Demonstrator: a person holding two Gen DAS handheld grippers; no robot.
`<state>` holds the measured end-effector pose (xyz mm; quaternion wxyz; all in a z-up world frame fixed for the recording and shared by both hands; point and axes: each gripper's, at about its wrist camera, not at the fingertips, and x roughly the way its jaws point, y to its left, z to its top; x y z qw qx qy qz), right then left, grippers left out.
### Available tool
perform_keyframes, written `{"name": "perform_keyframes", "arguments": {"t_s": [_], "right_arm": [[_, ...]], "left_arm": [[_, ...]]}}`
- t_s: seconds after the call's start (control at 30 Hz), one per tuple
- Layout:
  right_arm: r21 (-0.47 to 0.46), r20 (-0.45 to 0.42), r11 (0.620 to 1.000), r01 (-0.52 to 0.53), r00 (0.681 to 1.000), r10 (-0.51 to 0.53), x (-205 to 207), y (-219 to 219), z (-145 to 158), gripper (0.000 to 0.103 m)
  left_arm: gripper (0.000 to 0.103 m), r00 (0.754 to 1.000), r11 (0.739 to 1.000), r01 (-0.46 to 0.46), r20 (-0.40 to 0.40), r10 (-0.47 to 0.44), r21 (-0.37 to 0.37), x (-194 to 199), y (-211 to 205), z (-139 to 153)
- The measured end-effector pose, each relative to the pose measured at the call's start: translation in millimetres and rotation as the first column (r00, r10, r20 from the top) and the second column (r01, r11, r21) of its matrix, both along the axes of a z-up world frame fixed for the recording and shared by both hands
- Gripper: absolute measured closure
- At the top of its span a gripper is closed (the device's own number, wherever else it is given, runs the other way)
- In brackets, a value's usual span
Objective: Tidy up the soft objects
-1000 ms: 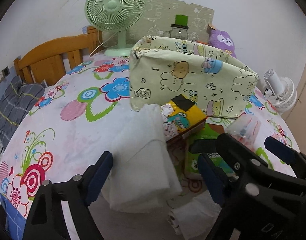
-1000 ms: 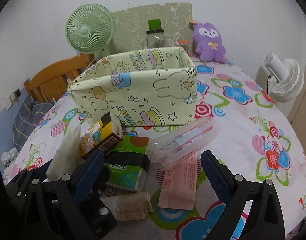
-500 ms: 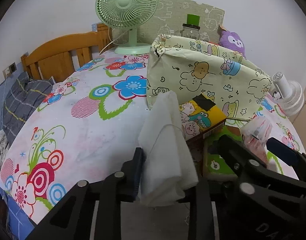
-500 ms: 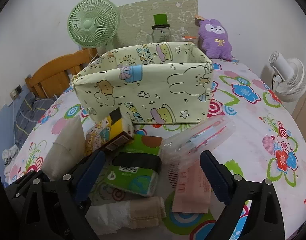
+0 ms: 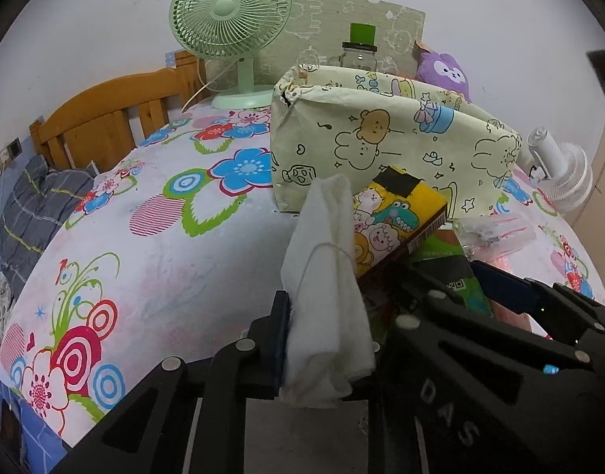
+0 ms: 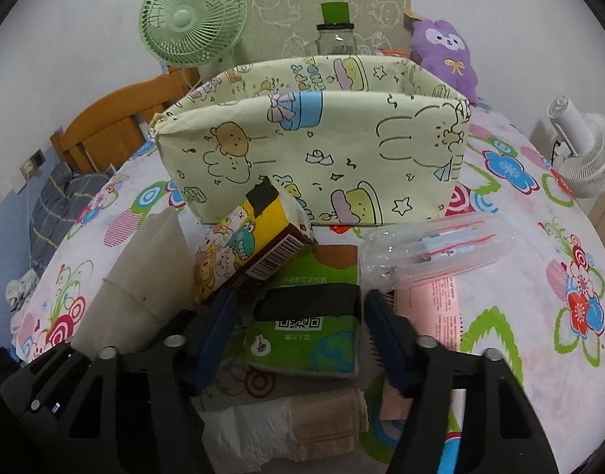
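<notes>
**A:** What is being handled?

**B:** A white folded cloth (image 5: 326, 284), soft and creased, with a loose thread across it. The left gripper (image 5: 326, 339) has its jaws clenched on the cloth's lower part, so it stands upright above the near edge of the flowered tablecloth (image 5: 152, 245).

**A:** And the other hand?

**B:** The right gripper (image 6: 298, 339) has its jaws spread, one on each side of a green tissue pack (image 6: 310, 328) with a black band and a QR code. I cannot tell whether the pads touch it.

**A:** What lies around them?

**B:** A yellow cartoon box (image 6: 243, 252) leans tilted on the green pack's far left corner. To the right lies a clear plastic pouch (image 6: 436, 256) over a pink packet (image 6: 433, 308). Nearest, a beige rolled cloth (image 6: 326, 418) is partly hidden under the gripper. Beyond all this stands a pale-green fabric bin (image 6: 314, 158) printed with bears and rabbits, open-topped; its inside floor is out of sight. Far off are a green fan (image 6: 192, 19), a glass jar (image 6: 334, 35) and a purple plush toy (image 6: 444, 55).
</notes>
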<state>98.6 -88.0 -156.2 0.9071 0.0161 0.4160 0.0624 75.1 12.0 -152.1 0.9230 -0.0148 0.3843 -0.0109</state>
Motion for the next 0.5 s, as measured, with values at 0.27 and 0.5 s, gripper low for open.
{"name": "perform_keyframes", "arguments": {"t_s": [0.27,0.5], "right_arm": [[0.005,-0.001,1.0,0.019,1.0,-0.019,-2.5,-1.6,3.0,0.058],[0.024,0.025,0.999,0.035,0.999,-0.035,-8.6,-7.4,13.4,0.059]], "left_arm": [[0.088,1.0,1.0,0.002,0.001,-0.002,-0.023,0.5,0.0,3.1],[0.089,0.999,0.999,0.016,0.03,-0.015,-0.034,-4.2,-4.6,12.6]]}}
